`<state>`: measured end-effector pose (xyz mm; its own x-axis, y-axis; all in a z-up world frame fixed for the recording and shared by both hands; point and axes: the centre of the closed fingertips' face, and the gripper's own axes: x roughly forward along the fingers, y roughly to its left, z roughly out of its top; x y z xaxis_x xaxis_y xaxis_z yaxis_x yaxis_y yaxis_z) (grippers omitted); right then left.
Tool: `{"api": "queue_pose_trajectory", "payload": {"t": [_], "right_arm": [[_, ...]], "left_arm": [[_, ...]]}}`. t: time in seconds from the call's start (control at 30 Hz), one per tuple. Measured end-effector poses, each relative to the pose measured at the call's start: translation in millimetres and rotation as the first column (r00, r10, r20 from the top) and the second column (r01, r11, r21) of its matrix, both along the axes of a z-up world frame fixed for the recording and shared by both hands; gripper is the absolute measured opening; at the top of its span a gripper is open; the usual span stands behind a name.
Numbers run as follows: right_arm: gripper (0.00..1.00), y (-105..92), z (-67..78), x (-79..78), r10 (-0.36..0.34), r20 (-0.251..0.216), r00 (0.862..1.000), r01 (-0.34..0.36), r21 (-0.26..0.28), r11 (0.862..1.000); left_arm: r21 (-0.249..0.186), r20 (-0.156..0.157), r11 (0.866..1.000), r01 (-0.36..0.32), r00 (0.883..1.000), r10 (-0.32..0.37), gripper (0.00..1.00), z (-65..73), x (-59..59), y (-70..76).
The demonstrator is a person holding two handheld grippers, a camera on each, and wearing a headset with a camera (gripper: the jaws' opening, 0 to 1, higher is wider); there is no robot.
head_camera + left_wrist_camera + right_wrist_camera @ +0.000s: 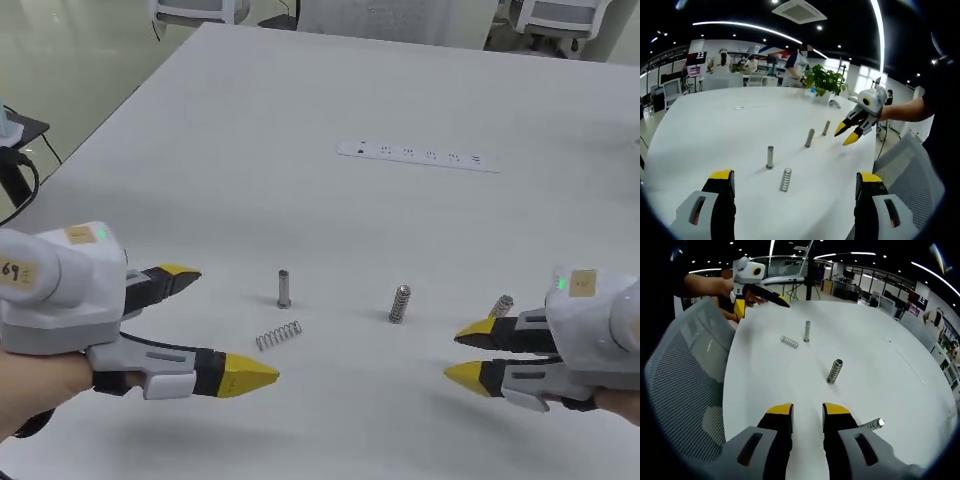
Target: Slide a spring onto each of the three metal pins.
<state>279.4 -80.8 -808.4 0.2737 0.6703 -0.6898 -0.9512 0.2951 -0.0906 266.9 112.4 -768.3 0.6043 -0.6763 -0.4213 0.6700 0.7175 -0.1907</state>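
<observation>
While I hold both tools low over the near side of the white worktop (300,100), my left gripper (215,322) has its yellow-tipped jaws spread wide, with nothing between them. My right gripper (463,354) has its jaws only a little apart, and they too grip nothing.

Between the two tools, three pins stand in a row that runs along the near edge. The left pin (284,288) is bare and upright. Just on my side of it a loose spring (278,335) lies flat on the worktop, close to the pin but not touching it, and ahead of the left gripper's open jaws. The middle pin (400,303) wears a spring and leans slightly. The right pin (501,305) also carries a spring and sits just beside my right gripper; in the head view that tool hides its foot.

Well beyond them, toward the far edge, a white power strip (417,155) lies flat. Office chairs (560,15) stand past that edge.
</observation>
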Motion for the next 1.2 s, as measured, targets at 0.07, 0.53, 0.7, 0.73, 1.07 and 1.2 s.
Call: {"api": "queue_pose_trajectory", "payload": {"t": [0.07, 0.53, 0.7, 0.73, 1.07, 1.2], "right_arm": [[0.21, 2.7, 0.2, -0.5, 0.011, 0.003, 1.000, -0.011, -0.003, 1.000], [0.20, 44.9, 10.7, 4.6, 0.114, 0.050, 0.992, -0.114, -0.013, 0.993], [0.21, 68.3, 15.3, 4.5, 0.178, 0.078, 0.981, -0.177, -0.021, 0.984], [0.21, 72.5, 15.9, 4.6, 0.193, 0.087, 0.977, -0.192, -0.028, 0.981], [0.19, 121.4, 12.0, 0.0, 0.359, 0.129, 0.924, -0.348, -0.105, 0.932], [0.17, 137.8, 7.5, -0.8, 0.397, 0.134, 0.908, -0.384, -0.115, 0.916]], "left_arm": [[0.003, -0.001, 1.000, 0.001, 1.000, -0.001, 0.98, -0.6, -0.2, 0.0], [0.000, -0.009, 1.000, -0.007, 1.000, 0.007, 0.98, -3.9, -3.2, 2.4], [0.000, -0.005, 1.000, -0.005, 1.000, 0.005, 0.98, -3.7, -2.4, 2.3], [-0.001, -0.004, 1.000, -0.005, 1.000, 0.005, 0.98, -3.4, -2.0, 2.3], [-0.003, -0.006, 1.000, -0.015, 1.000, 0.015, 0.98, -4.6, -3.2, 6.9], [-0.001, -0.007, 1.000, -0.019, 1.000, 0.019, 0.98, -6.4, -3.3, 9.5]]}}
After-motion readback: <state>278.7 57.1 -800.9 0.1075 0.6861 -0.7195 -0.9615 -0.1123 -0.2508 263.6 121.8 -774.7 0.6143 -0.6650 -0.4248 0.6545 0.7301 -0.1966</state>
